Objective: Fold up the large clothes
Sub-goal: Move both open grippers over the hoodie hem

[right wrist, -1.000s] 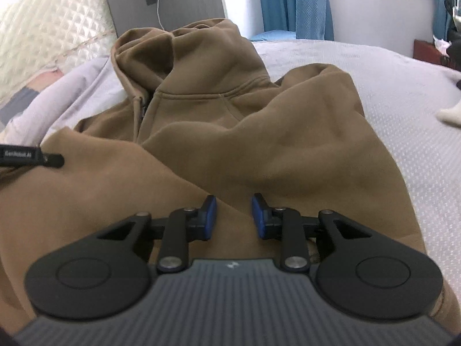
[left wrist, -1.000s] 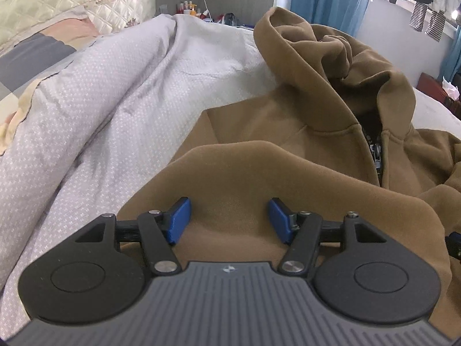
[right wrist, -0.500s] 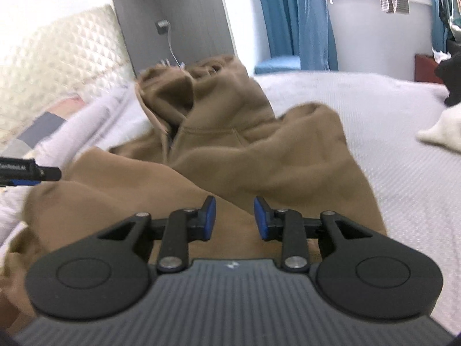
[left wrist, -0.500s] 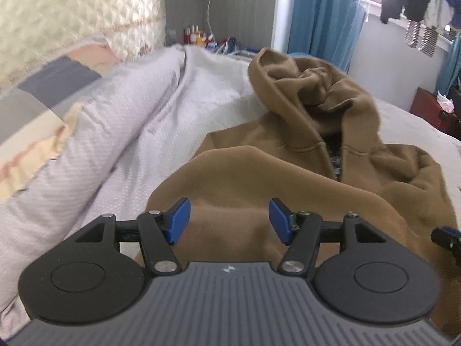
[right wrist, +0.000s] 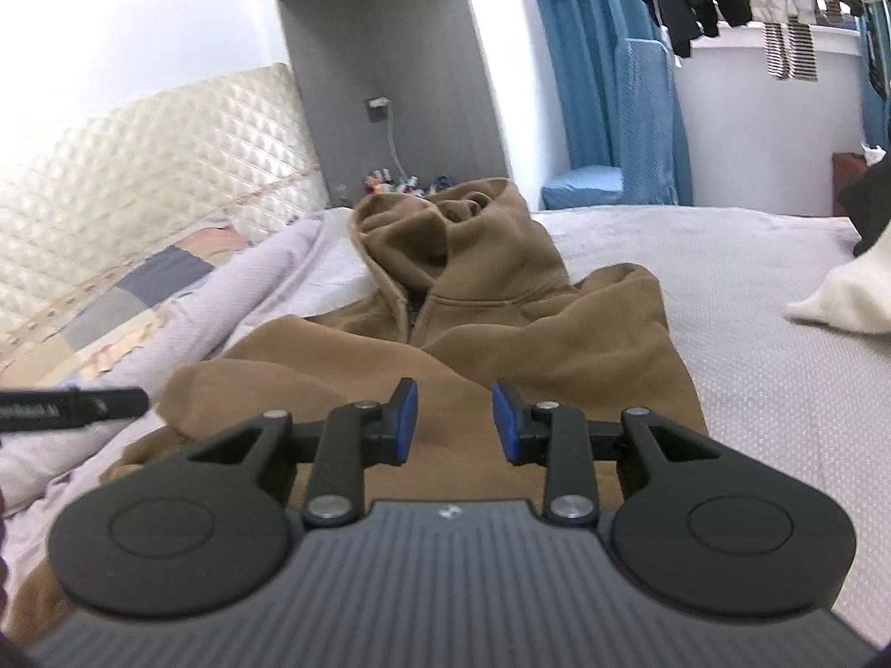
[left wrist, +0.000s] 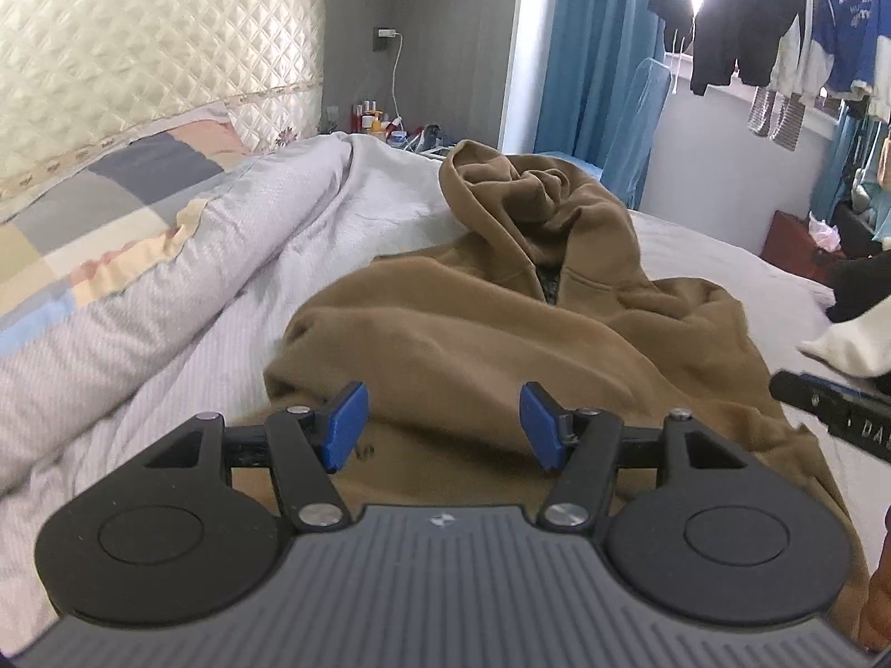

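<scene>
A brown zip hoodie (left wrist: 473,328) lies on the bed, hood bunched at the far end and both sides folded in over the front; it also shows in the right wrist view (right wrist: 501,328). My left gripper (left wrist: 442,426) is open and empty, raised above the near part of the hoodie. My right gripper (right wrist: 454,420) is open and empty, held above the hoodie's near middle. The right gripper's finger (left wrist: 835,409) pokes in at the right of the left view; the left gripper's finger (right wrist: 72,406) pokes in at the left of the right view.
A white duvet (left wrist: 167,306) and a patchwork pillow (left wrist: 100,211) lie along the left. A quilted headboard (left wrist: 139,55) stands behind. White and black clothes (right wrist: 846,289) lie on the bed at right. Bottles (left wrist: 373,117) sit on a far shelf. Clothes hang by the window (left wrist: 779,28).
Both grippers have pulled back and risen away from the hoodie, so more of the room shows. The right gripper's jaws have opened a little wider. The hoodie lies as before.
</scene>
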The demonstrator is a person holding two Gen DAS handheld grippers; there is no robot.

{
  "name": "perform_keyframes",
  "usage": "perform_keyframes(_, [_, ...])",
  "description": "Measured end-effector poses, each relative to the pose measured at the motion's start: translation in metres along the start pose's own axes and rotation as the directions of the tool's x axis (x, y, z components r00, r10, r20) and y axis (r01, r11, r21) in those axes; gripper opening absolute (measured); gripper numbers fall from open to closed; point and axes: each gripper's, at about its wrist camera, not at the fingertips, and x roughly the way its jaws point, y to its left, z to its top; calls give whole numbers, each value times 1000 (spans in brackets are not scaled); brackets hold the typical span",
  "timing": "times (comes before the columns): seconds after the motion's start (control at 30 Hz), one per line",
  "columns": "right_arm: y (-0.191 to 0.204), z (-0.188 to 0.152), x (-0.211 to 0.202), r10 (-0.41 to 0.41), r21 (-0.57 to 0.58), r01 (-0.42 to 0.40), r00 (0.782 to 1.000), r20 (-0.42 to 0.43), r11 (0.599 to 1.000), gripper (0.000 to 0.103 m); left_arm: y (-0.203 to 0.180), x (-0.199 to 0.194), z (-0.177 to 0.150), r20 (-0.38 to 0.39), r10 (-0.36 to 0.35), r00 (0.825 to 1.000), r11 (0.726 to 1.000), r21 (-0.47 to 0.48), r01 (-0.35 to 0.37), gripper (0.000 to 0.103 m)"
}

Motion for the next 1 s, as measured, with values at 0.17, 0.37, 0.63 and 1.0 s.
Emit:
perform_keyframes(0.17, [8,-5,-12,3,-39,-2,1000,2,999,34,5,0,-33,16,-9,1000,998,-65,10,66])
perform_keyframes(0.37, [9,-9,-10,-2,-7,1,1000,-30,1000,34,0,17,-33,31,-13,999,999,-29,14,66])
perform_keyframes(0.63, [26,-9,9,-50,-93,45,997,-51,995,34,3,39,-33,48,-41,998,998,-52,44,66])
perform_keyframes(1.0, [2,33,33,-41,29,44,997,-70,999,34,-16,57,7,35,-58,998,998,13,58,66])
